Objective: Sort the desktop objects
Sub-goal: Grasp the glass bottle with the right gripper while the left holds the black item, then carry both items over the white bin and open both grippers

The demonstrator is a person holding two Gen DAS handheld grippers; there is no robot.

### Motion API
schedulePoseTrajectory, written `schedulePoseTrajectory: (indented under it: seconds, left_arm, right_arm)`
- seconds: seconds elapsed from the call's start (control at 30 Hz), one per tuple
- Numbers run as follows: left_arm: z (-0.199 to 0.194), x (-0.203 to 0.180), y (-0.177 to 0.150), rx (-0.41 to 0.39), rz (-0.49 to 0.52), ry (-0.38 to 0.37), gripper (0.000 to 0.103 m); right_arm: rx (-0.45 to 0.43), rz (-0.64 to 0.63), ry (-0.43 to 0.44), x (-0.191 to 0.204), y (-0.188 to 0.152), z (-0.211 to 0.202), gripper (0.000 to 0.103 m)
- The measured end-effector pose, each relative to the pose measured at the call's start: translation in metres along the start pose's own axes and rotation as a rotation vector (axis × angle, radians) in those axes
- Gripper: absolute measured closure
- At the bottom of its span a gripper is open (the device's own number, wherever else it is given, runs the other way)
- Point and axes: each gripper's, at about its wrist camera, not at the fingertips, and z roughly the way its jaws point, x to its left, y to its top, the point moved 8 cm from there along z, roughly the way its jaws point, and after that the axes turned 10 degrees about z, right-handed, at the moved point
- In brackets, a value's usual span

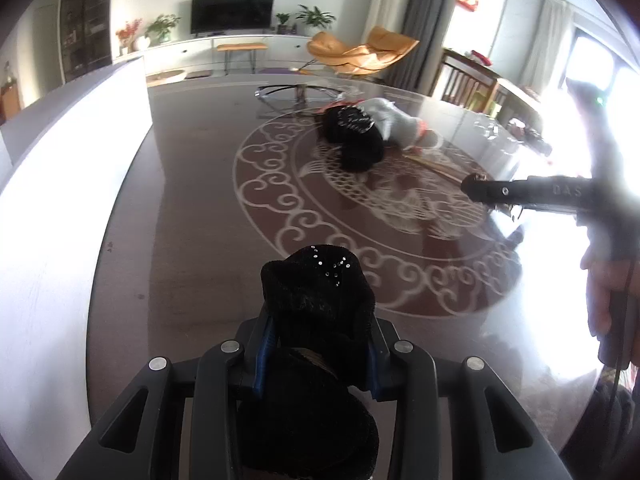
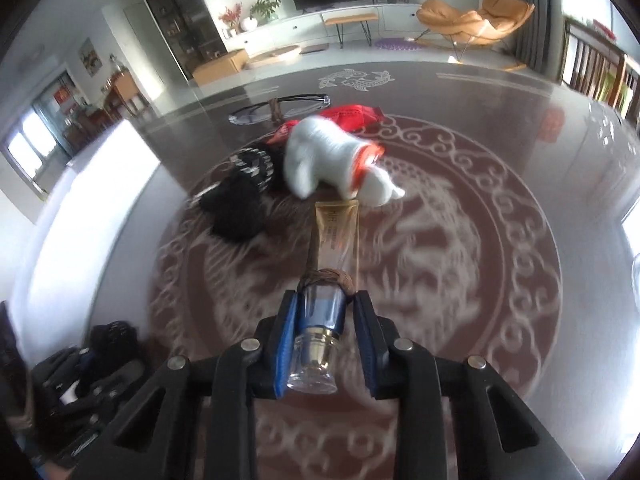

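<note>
Pinching a black glove (image 1: 316, 304), the left gripper (image 1: 320, 356) hovers near the pile (image 2: 304, 168); the right gripper (image 2: 322, 344) clamps a tube (image 2: 320, 312), whose smooth cap could slip.

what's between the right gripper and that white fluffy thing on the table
The gold tube that the right gripper holds by its cap end; its far end nearly reaches the white plush item. Right wrist view.

On the table (image 2: 560, 184), the gloves (image 2: 240, 196) lie left of the plush toy (image 2: 320, 156) (touching), eyeglasses (image 2: 280, 108) behind.
</note>
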Motion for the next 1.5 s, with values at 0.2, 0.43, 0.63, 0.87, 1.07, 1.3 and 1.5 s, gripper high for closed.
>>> schedulePoseTrajectory:
  seconds: [0.2, 0.43, 0.63, 0.87, 1.07, 1.3, 1.5]
  left_arm:
    - [-0.034, -0.011, 0.003, -0.037, 0.013, -0.052, 0.067]
    - [-0.113, 0.016, 0.022, -0.15, -0.006, -0.032, 0.067]
    - [-0.177, 0.116, 0.008, -0.163, -0.119, 0.137, 0.067]
    - [-0.176, 0.235, -0.057, 0.03, -0.31, 0.287, 0.065]
    - [-0.164, 0.267, -0.096, 0.164, -0.453, 0.318, 0.038]
    - [-0.182, 0.238, -0.067, -0.006, -0.418, 0.348, 0.029]
    - [-0.173, 0.139, 0.005, -0.133, -0.236, 0.165, 0.028]
  right_arm:
    - [0.018, 0.126, 0.134, 0.003, -0.039, -0.039, 0.074]
    - [-0.064, 0.096, 0.266, 0.068, -0.04, -0.084, 0.074]
    - [-0.056, -0.09, 0.455, 0.214, -0.039, -0.09, 0.074]
    - [0.057, -0.29, 0.572, 0.37, -0.082, -0.04, 0.074]
    - [0.185, -0.414, 0.5, 0.42, -0.118, 0.01, 0.034]
    - [-0.097, -0.321, 0.445, 0.343, -0.074, -0.037, 0.011]
    - [-0.27, -0.176, 0.007, 0.18, -0.044, -0.051, 0.0]
